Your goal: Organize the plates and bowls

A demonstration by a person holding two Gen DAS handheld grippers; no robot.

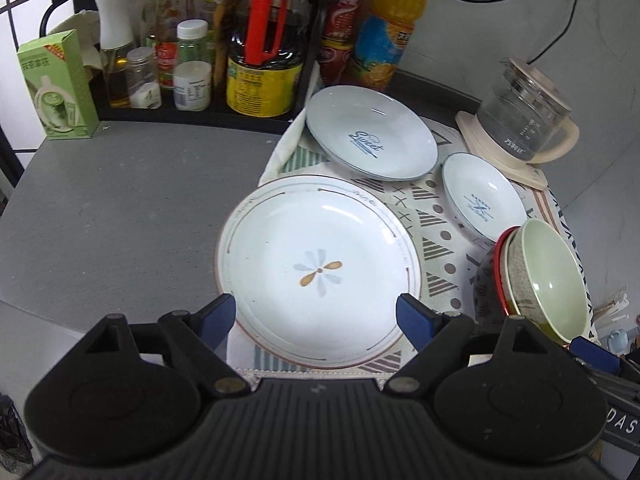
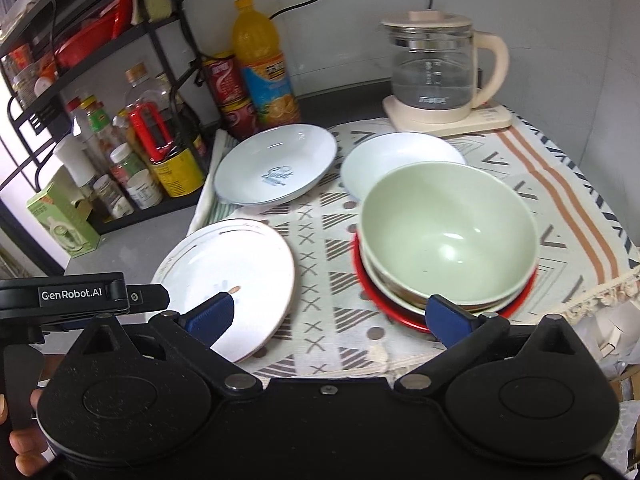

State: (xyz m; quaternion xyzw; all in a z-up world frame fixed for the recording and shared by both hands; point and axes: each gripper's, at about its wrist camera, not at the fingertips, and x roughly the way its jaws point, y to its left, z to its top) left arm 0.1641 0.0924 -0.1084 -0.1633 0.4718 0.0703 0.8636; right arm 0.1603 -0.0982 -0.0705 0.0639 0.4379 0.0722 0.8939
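Left wrist: left gripper spread wide, hovering over flower plate's near rim. Right gripper spread wide; green bowl just beyond its right finger.

The left wrist view looks down and forward from the surface's near edge, close above the flower plate, toward the far wall. The right wrist view sits further right, close behind the green bowl, facing the same way. Both share the flower plate, bowl and kettle.
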